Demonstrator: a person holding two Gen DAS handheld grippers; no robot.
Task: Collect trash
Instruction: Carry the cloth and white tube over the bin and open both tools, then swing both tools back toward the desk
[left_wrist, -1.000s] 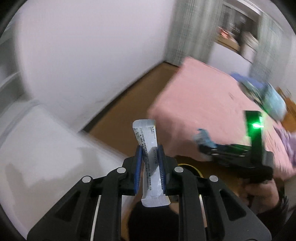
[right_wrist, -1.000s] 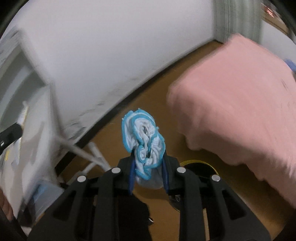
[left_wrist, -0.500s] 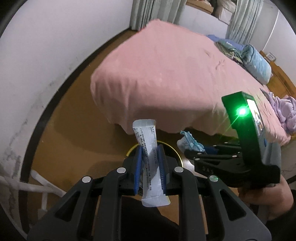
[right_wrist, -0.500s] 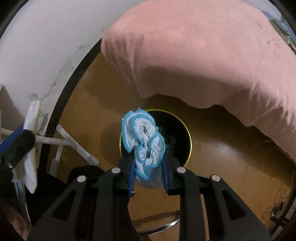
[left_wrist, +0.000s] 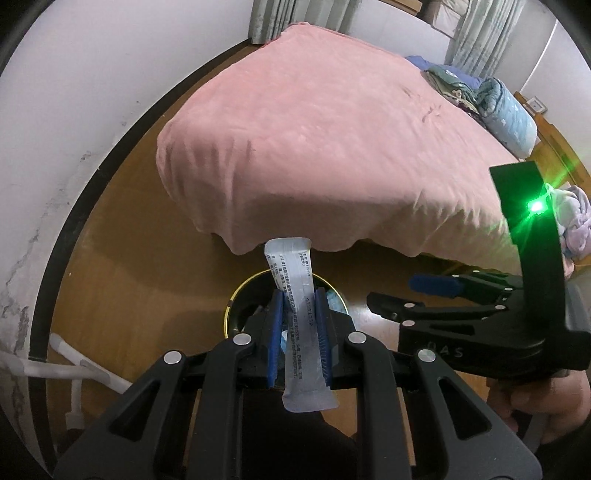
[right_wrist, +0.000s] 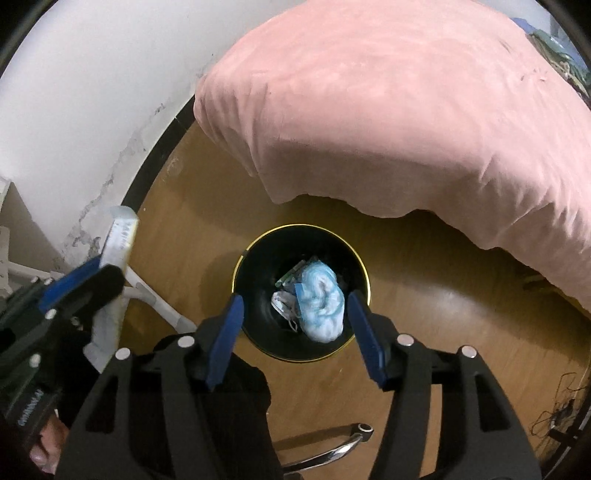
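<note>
My right gripper (right_wrist: 295, 325) jaws are opening above the bin (right_wrist: 258, 254); the blue-white wad (right_wrist: 321, 302) hangs free between them. My left gripper (left_wrist: 298, 332) pinches a sachet (left_wrist: 295, 295).

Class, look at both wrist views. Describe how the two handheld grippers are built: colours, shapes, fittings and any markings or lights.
Both are black plastic frames with cut-out ribs and round silver bolts. The left gripper and right gripper each have two fingers lined with ribbed blue pads. Seen from the left wrist, the right gripper carries an upright black bracket with a glowing green light and faint lettering on its body.
</note>
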